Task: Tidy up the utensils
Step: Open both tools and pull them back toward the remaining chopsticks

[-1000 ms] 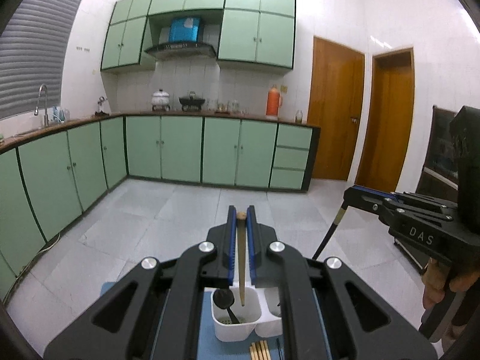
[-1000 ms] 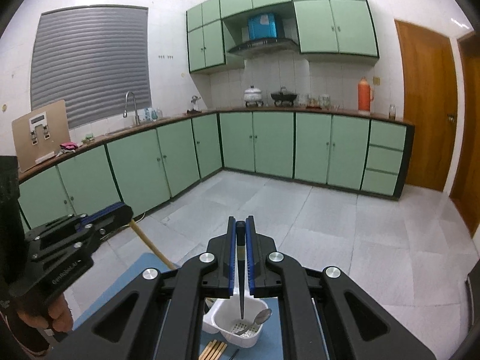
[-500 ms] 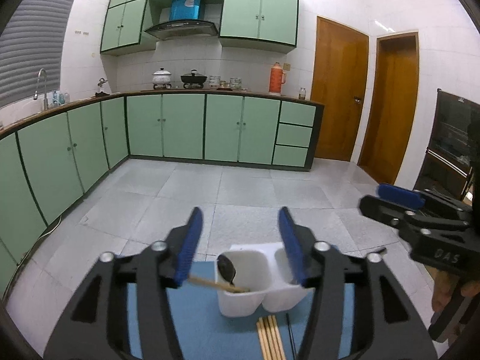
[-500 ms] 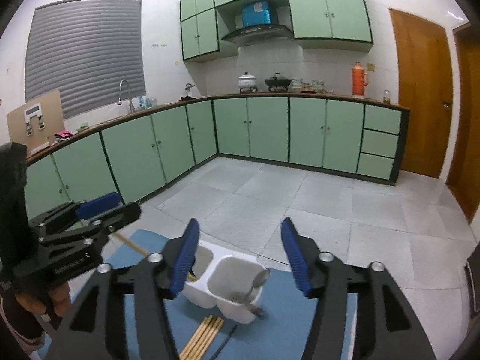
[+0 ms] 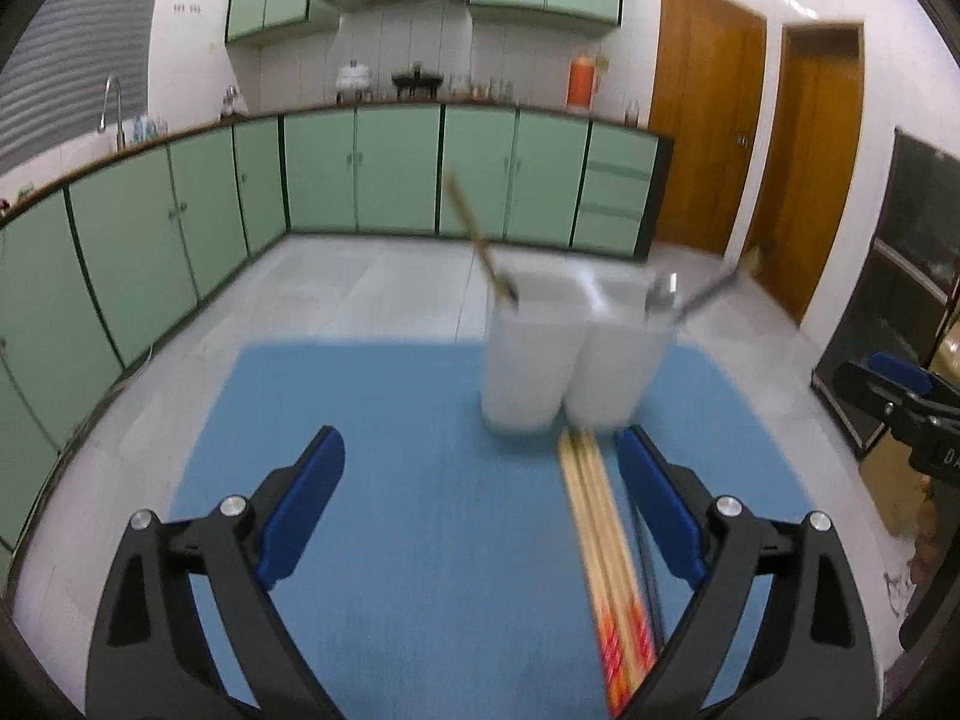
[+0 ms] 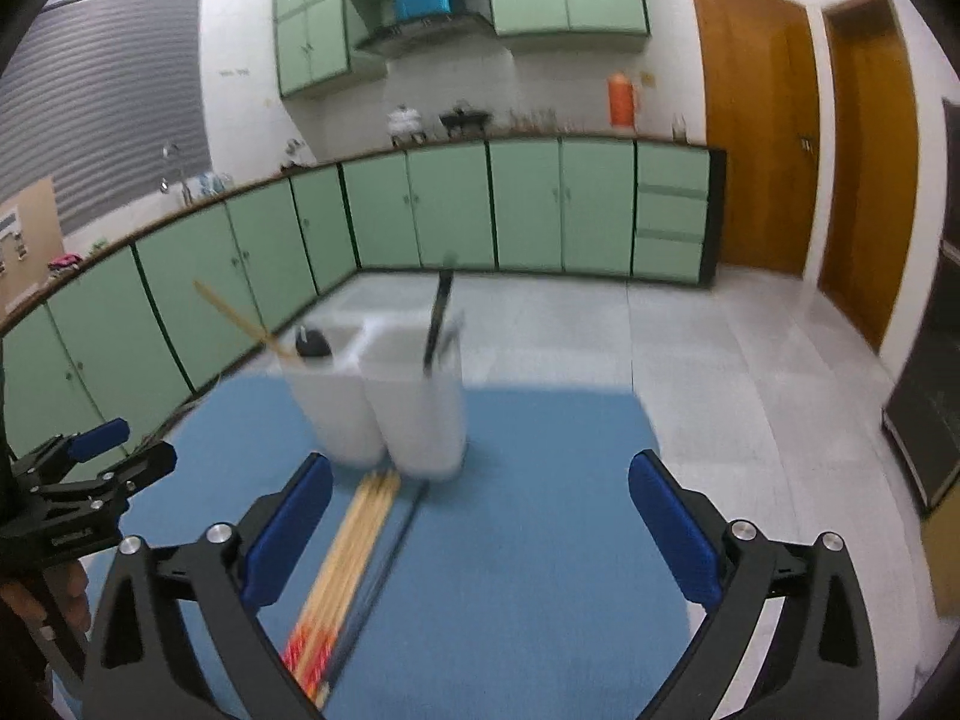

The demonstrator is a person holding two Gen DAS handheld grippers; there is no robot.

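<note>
Both my tongs are spread wide with nothing in them, left tongs (image 5: 477, 516) and right tongs (image 6: 480, 531) hovering low over the blue mat (image 5: 372, 480) on the tabletop. Right under them lies a bundle of chopsticks (image 5: 606, 546), tips toward the holder, so I'd guess those go in next. Just past them stands the white two-compartment holder (image 5: 564, 360), with a wooden-handled spoon (image 5: 480, 246) leaning in one side and metal spoons (image 5: 666, 297) in the other. Beyond that, grey tiled floor (image 6: 690, 348), green cabinets (image 5: 396, 168), wooden doors (image 6: 756, 120). Pretty blurry shot tbh.
</note>
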